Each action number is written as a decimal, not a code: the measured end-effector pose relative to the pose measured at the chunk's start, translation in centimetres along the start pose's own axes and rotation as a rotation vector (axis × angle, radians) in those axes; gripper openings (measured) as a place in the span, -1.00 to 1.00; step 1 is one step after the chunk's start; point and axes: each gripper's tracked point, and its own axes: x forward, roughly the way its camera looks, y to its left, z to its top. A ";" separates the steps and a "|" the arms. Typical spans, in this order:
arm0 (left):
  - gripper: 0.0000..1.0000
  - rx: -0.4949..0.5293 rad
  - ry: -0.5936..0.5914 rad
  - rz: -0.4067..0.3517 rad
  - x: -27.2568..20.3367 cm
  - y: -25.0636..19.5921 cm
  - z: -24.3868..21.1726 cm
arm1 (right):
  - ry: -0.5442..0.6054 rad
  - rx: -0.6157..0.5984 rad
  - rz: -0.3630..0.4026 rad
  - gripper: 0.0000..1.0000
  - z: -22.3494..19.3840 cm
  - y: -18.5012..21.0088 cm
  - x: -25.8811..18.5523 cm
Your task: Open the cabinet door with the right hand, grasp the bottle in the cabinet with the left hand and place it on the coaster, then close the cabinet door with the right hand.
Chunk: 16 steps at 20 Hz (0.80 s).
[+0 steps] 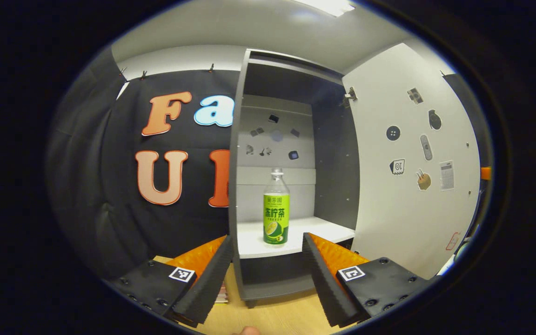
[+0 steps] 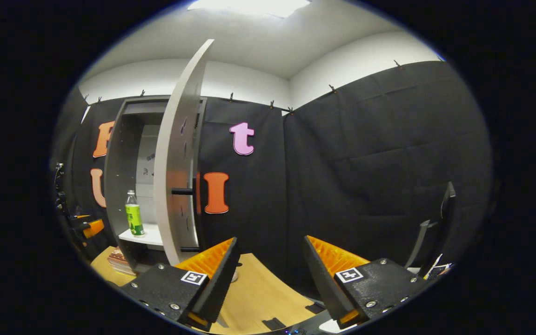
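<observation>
A clear bottle with a green label stands upright on the white shelf of the grey cabinet. The cabinet door is swung wide open to the right. My left gripper is open, in front of the shelf and a short way from the bottle, which lines up between its fingers. In the right gripper view the bottle and the door, seen edge-on with its dark handle, lie at the left. My right gripper is open and holds nothing, over the wooden table.
Stickers dot the inside of the door and the cabinet's back wall. A stack of books lies on the table by the cabinet's foot. The other gripper shows at the far left. A dark stand rises at the right.
</observation>
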 end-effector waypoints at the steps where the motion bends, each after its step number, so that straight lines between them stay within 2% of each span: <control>1: 0.92 0.013 0.000 -0.006 0.9 -0.9 -0.2 | -0.006 -0.005 -0.015 0.74 0.1 -0.6 0.1; 6: 0.92 0.037 0.024 -0.018 6.0 -3.8 -2.3 | -0.016 0.007 -0.078 0.77 -0.3 -3.9 1.5; 11: 0.98 0.060 0.028 0.055 10.7 -2.4 -3.7 | 0.023 0.026 -0.105 0.77 -2.4 -5.3 3.8; 14: 0.98 0.112 0.015 0.114 13.1 -0.8 -3.8 | 0.049 0.047 -0.113 0.77 -3.9 -6.0 5.3; 16: 0.97 0.131 0.020 0.122 14.5 -0.6 -4.3 | 0.059 0.067 -0.115 0.77 -4.4 -6.1 6.2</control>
